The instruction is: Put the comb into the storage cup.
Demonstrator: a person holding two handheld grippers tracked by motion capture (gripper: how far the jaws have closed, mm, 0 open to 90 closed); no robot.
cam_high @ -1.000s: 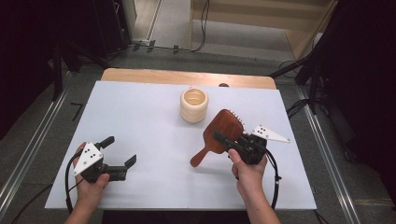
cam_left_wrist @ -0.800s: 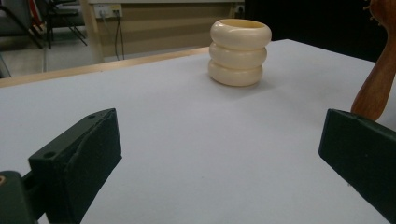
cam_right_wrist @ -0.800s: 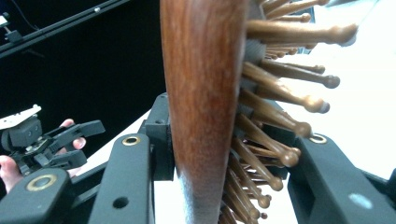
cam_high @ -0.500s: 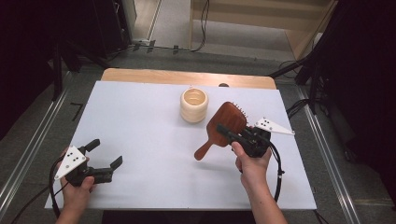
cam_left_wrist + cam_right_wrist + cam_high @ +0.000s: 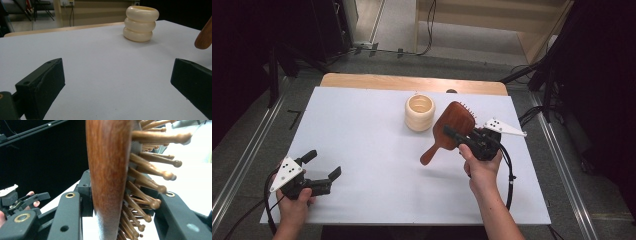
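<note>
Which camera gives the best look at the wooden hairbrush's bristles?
The right gripper view: the hairbrush stands edge-on between the right gripper, its wooden pins plain. The high view shows the brush's smooth back and handle, few pins. The left gripper view catches just the handle's tip.

— What stands on the white table top (image 5: 362,125)?

— One fixed obstacle: a cream ribbed cup (image 5: 419,112), upright, back of centre. Just beside it on its right, the wooden hairbrush (image 5: 451,127) hangs above the surface, clamped in the right gripper (image 5: 462,140), handle slanting down toward the middle. Cup and brush stand close; the gap between them is narrow.

— And the left side?

— The left gripper (image 5: 323,167) sits at the near left corner, jaws spread, nothing between them. From it to the cup (image 5: 141,23) the surface is bare, as its own view confirms. The brush handle tip (image 5: 203,35) intrudes at that view's right edge.

— The near edge?

— Open between the two forearms.
</note>
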